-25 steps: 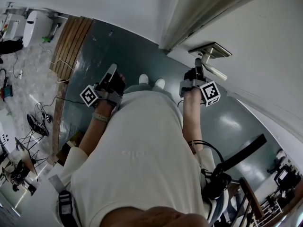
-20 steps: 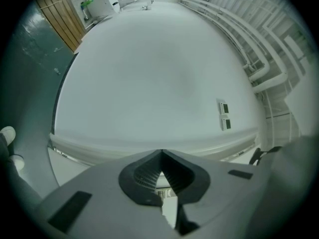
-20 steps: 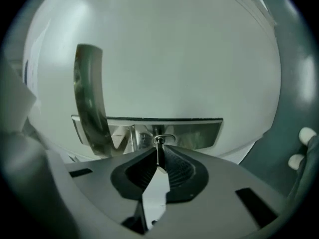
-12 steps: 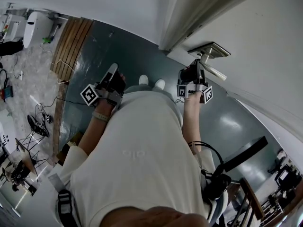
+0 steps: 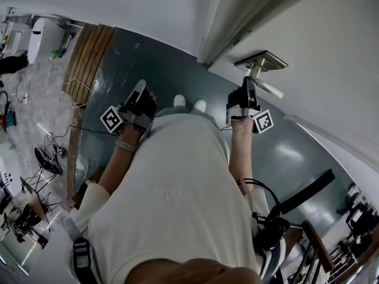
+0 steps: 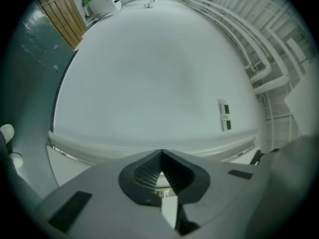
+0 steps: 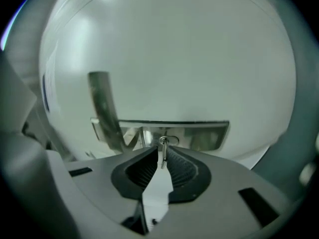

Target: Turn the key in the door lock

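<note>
Two claws to mind, but only one at work. Right claw (image 5: 247,86): closed on the thin silver metal key (image 7: 163,156), pinching its flat bow edge-on between the ribbed black pads (image 7: 182,168). Key seated in the rectangular brushed-steel lock plate (image 7: 204,133) on the white door (image 5: 320,46), with the silver lever handle (image 7: 102,103) just to its left in the right gripper view.

Hold the pinch firm and roll the wrist about the key's own line, with no sideways push and no pull back. Judging by the slim bow, likely to slip or bend under a skewed load. Stay clear of the lever while turning.

Left claw (image 6: 160,156): closed on nothing, held off to the left, well apart from the door hardware, facing a plain white wall (image 6: 149,73). Best left there.
</note>
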The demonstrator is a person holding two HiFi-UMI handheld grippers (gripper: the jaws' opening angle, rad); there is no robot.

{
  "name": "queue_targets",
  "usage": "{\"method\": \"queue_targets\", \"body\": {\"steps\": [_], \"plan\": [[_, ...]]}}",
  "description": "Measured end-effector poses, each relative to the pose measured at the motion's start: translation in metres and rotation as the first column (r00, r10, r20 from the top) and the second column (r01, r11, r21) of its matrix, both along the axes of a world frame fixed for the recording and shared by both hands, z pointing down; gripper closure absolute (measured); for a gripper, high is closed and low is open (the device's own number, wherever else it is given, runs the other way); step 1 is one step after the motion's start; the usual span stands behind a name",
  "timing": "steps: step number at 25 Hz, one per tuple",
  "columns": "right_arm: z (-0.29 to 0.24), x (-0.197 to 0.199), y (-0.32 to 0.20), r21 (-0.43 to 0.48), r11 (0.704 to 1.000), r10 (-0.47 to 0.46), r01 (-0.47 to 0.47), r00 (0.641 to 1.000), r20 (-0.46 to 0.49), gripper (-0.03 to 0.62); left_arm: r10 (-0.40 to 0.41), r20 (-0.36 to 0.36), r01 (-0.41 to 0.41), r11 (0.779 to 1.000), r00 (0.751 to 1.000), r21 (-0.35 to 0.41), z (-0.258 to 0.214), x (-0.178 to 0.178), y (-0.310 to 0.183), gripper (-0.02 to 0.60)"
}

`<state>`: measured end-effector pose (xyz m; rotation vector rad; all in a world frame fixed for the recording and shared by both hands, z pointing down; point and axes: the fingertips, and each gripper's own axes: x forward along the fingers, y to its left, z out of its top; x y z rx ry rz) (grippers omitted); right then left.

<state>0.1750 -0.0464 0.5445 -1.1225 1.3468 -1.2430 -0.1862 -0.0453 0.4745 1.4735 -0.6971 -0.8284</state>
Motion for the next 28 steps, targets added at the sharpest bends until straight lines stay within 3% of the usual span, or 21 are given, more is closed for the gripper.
{"method": "queue_targets", "body": {"steps": [1,2,3,4,5,6,7,8,9,10,11,13,17,28], "plan": [[-0.004,0.001,0.006,-0.043,0.999,-0.023,0.015,0.982,-0.188,0.551,-0.002,-0.002,0.002,1.000,1.000,-0.001,0.000,-0.001,-0.001,0.574],[-0.008,0.001,0.012,-0.084,0.996,-0.056,0.024,0.912,-0.407,0.551,-0.005,-0.004,0.005,1.000,1.000,-0.002,0.001,-0.003,-0.001,0.574],[-0.012,0.000,0.017,-0.122,0.992,-0.100,0.029,0.769,-0.632,0.551,-0.008,-0.006,0.008,1.000,1.000,-0.004,0.002,-0.004,-0.002,0.574],[-0.014,-0.002,0.021,-0.162,0.986,-0.149,0.024,0.549,-0.823,0.551,-0.010,-0.008,0.010,1.000,1.000,-0.005,0.003,-0.005,-0.003,0.574],[-0.014,-0.006,0.023,-0.198,0.980,-0.191,0.005,0.285,-0.939,0.551,-0.010,-0.010,0.010,1.000,1.000,-0.006,0.004,-0.005,-0.003,0.574],[-0.015,-0.011,0.024,-0.219,0.976,-0.219,-0.019,0.028,-0.975,0.551,-0.009,-0.011,0.009,1.000,1.000,-0.008,0.006,-0.005,-0.004,0.574],[-0.017,-0.017,0.023,-0.228,0.973,-0.231,-0.037,-0.183,-0.956,0.551,-0.008,-0.013,0.008,1.000,1.000,-0.009,0.006,-0.004,-0.004,0.574],[-0.017,-0.023,0.022,-0.235,0.971,-0.237,-0.049,-0.343,-0.909,0.551,-0.008,-0.014,0.007,1.000,1.000,-0.011,0.006,-0.004,-0.004,0.574],[-0.015,-0.028,0.020,-0.244,0.968,-0.243,-0.059,-0.460,-0.854,0.551,-0.008,-0.015,0.007,1.000,1.000,-0.011,0.005,-0.005,-0.004,0.574],[-0.013,-0.032,0.018,-0.252,0.965,-0.248,-0.068,-0.544,-0.802,0.551,-0.009,-0.016,0.009,1.000,1.000,-0.011,0.005,-0.006,-0.002,0.574],[-0.010,-0.035,0.016,-0.258,0.963,-0.251,-0.078,-0.606,-0.755,0.551,-0.012,-0.017,0.012,1.000,1.000,-0.012,0.004,-0.007,-0.001,0.574],[-0.004,-0.035,0.010,-0.259,0.960,-0.257,-0.101,-0.683,-0.684,0.551,-0.021,-0.021,0.021,1.000,1.000,-0.014,0.004,-0.009,0.000,0.574],[0.004,-0.029,0.001,-0.251,0.959,-0.262,-0.130,-0.737,-0.623,0.549,-0.036,-0.021,0.035,0.999,0.999,-0.017,0.009,-0.011,0.002,0.574],[0.010,-0.024,-0.020,-0.205,0.959,-0.283,-0.197,-0.728,-0.624,0.534,-0.034,-0.019,0.034,0.999,0.999,-0.022,0.014,-0.009,0.009,0.574]]}}
